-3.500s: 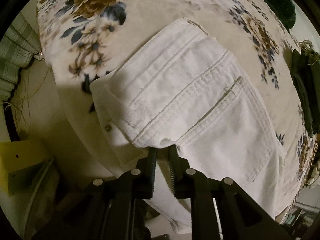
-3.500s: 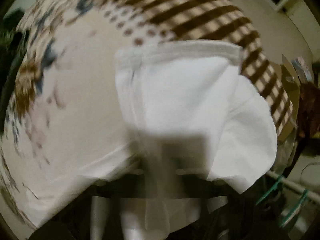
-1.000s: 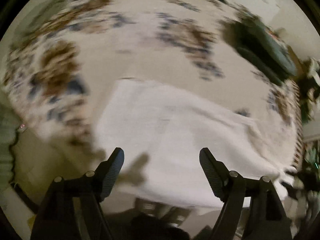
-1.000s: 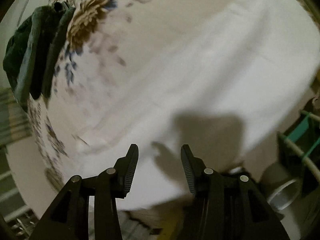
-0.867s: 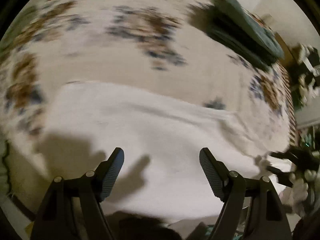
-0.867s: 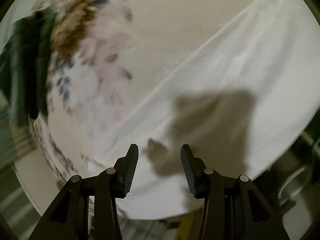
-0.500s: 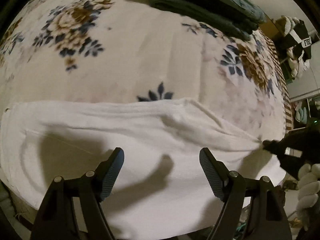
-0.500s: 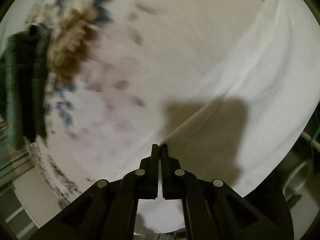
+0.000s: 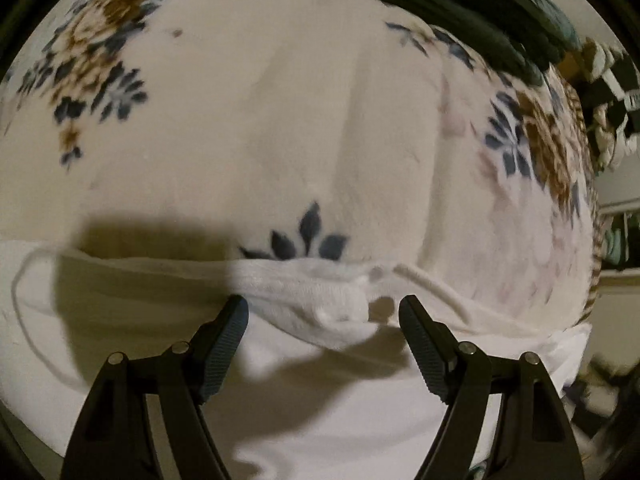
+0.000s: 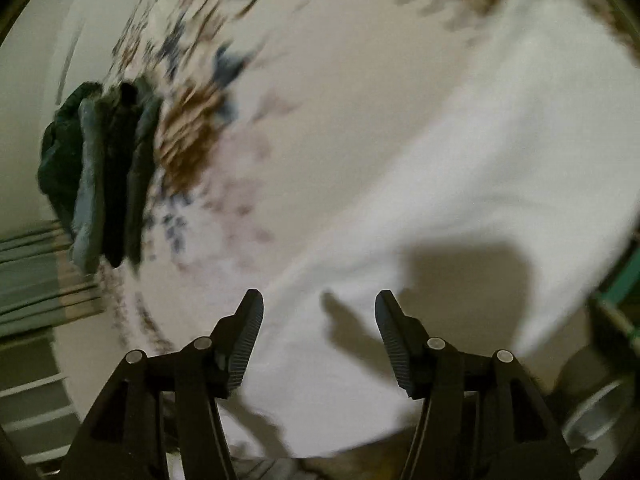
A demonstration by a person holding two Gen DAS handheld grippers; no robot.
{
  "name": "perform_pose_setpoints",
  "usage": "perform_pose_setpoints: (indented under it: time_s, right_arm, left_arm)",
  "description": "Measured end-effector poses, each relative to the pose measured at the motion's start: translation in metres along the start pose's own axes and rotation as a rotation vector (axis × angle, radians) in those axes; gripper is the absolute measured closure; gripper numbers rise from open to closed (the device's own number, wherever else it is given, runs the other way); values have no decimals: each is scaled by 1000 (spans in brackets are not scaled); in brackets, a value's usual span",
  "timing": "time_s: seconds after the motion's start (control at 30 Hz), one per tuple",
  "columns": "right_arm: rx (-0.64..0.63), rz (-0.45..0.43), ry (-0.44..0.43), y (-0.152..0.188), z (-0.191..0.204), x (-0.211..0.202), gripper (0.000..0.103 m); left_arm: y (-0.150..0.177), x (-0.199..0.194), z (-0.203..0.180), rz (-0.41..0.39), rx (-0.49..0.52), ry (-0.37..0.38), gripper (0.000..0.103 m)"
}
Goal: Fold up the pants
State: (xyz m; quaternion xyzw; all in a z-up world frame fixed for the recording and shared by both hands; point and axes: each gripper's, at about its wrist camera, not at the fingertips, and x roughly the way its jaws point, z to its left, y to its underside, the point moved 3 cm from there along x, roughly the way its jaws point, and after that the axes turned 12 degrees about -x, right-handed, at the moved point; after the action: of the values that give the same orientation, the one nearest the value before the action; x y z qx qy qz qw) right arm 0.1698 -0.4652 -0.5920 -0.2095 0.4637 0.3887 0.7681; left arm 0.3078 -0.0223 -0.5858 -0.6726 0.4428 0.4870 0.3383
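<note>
White pants (image 9: 312, 300) lie flat on a floral blanket (image 9: 280, 120), spread across the near edge in the left wrist view. My left gripper (image 9: 322, 316) is open, its jaws on either side of a bunched fold at the pants' far edge, holding nothing. In the right wrist view the pants (image 10: 480, 168) run from upper right to bottom centre. My right gripper (image 10: 318, 310) is open just over the cloth's edge, holding nothing.
A stack of dark green folded clothes (image 9: 460, 4) sits at the far side of the blanket, also seen in the right wrist view (image 10: 100, 176). Clutter stands beyond the right edge of the bed (image 9: 612, 92). A teal rack (image 10: 624, 280) is at the right.
My right gripper was shut on the pants' edge half a second ago and has opened and let go. My left gripper, open throughout, has moved closer to the pants' far edge.
</note>
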Motion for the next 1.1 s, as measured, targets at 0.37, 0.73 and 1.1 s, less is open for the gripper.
perform_pose_setpoints:
  time_s: [0.37,0.73,1.1]
  right_arm:
    - [311,-296,102,10,-193,-85,43]
    - [277,-369,192,-31,-242,-85,101]
    - [364,-265,32,-4,-290,-86,56]
  left_arm:
    - [83,-28,-54,10,141,22,27]
    - [142,42,-93,107,294,-140,16]
    - [140,64,-112,119,321,-228,0]
